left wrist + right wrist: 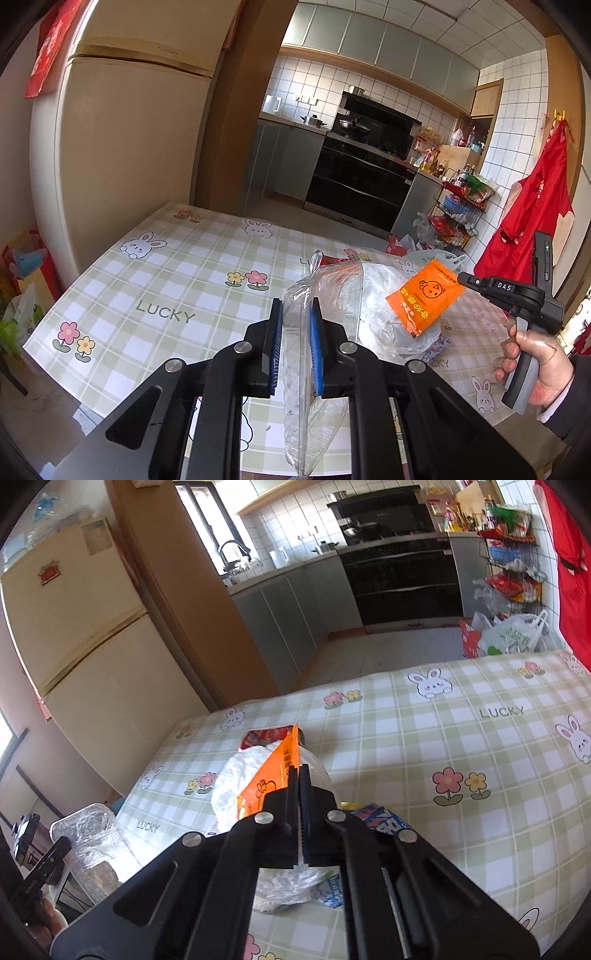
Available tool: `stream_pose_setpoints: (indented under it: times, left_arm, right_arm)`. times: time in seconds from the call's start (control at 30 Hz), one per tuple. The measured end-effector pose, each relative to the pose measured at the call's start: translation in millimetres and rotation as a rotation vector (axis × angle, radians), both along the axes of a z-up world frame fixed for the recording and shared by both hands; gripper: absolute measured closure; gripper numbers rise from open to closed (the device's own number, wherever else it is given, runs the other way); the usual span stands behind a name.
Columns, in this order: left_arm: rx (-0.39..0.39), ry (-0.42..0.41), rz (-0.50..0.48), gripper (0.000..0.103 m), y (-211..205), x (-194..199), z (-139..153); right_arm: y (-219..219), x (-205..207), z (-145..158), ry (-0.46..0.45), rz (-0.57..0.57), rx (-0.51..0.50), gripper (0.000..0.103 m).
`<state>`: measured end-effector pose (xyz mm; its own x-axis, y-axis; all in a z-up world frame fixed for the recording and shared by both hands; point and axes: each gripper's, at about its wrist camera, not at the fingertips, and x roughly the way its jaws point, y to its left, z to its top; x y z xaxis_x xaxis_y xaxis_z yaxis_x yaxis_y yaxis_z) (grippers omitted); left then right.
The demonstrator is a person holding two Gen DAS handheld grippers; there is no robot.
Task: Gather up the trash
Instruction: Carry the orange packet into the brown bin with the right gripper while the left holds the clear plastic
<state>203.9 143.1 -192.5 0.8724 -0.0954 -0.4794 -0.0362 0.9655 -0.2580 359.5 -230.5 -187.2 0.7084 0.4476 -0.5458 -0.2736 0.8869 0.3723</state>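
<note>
My left gripper [297, 314] is shut on the rim of a clear plastic bag [325, 295] and holds it up over the table. My right gripper [299, 773] is shut on an orange snack wrapper [275, 775]. In the left wrist view the right gripper [460, 277] holds the orange wrapper [424, 297] by its corner, just right of the bag's mouth. White crumpled plastic [384, 295] fills the bag. A red packet [262, 736] and a blue-and-white wrapper [384, 821] lie beside the bag on the table.
The table [155, 280] has a green checked cloth with rabbits and flowers. A cream fridge [122, 155] stands to the left. Behind are the kitchen stove [362, 177], a wire rack [458, 210], floor bags [513, 635] and a red apron [532, 206].
</note>
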Motion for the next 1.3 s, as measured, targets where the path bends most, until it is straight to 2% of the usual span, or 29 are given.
stream_pose_setpoints:
  times: [0.37, 0.8, 1.03, 1.3]
  left_arm:
    - [0.004, -0.026, 0.0, 0.089, -2, -28, 14]
    - [-0.007, -0.073, -0.003, 0.089, -6, -65, 36]
    - [0.005, -0.095, -0.009, 0.089, -11, -84, 51]
    - [-0.001, -0.108, -0.02, 0.089, -19, -102, 58]
  right_arm:
    - [10, -57, 47, -0.13, 0.091, -0.064, 0.098]
    - [-4, -144, 92, -0.214, 0.174, -0.062, 0.098]
    - [-24, -194, 92, -0.197, 0.187, -0.022, 0.098]
    - [-27, -232, 67, -0.119, 0.228, -0.015, 0.098]
